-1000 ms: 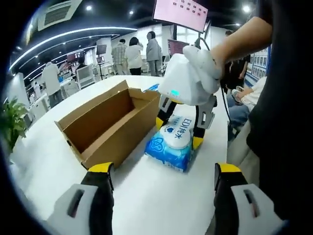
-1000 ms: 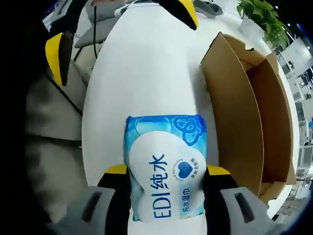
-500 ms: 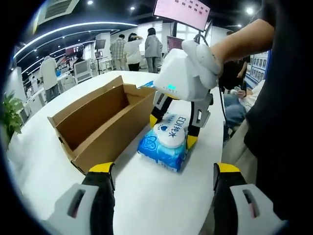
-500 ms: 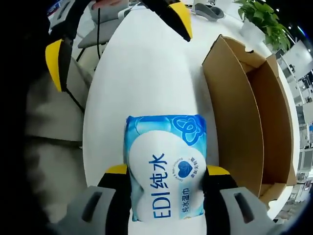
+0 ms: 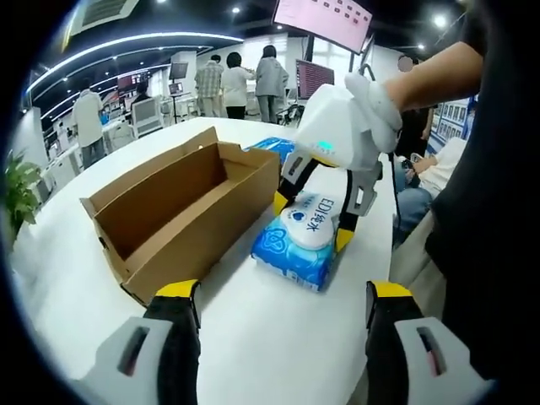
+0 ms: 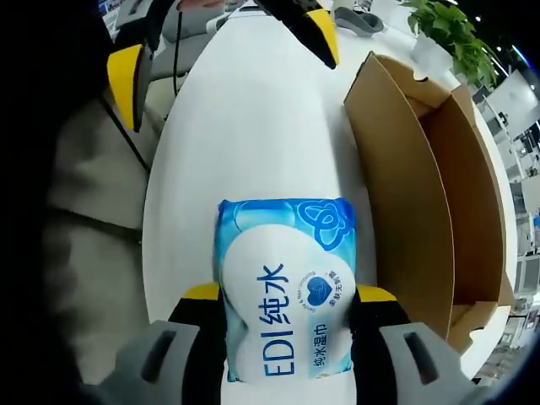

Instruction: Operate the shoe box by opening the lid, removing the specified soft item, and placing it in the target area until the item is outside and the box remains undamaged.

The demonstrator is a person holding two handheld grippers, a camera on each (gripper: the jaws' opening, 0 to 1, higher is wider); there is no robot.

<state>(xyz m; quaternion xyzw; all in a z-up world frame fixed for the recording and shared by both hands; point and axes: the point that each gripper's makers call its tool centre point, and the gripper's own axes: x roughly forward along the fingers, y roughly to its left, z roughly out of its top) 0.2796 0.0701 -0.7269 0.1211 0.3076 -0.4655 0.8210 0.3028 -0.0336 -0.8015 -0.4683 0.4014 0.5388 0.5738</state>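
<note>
- The right gripper (image 6: 285, 297) clamps a blue wet-wipe pack (image 6: 285, 283) over a white table (image 6: 245, 126).
- An open cardboard box (image 6: 430, 194) sits just beside it.
- The left gripper's (image 6: 221, 46) yellow-tipped jaws stand apart.

left gripper (image 5: 277, 304): black jaws, yellow tips, spread wide, holding nothing, low over the table | right gripper (image 6: 286, 295): black-and-yellow jaws clamped on both sides of blue-and-white soft wet-wipes pack (image 6: 285, 283) | bare forearm (image 5: 434, 72) angled down onto right gripper's white housing

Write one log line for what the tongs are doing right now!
right tongs: shut on wipes pack | pack: on white table, beside open cardboard box | left tongs: open, holding nothing
</note>
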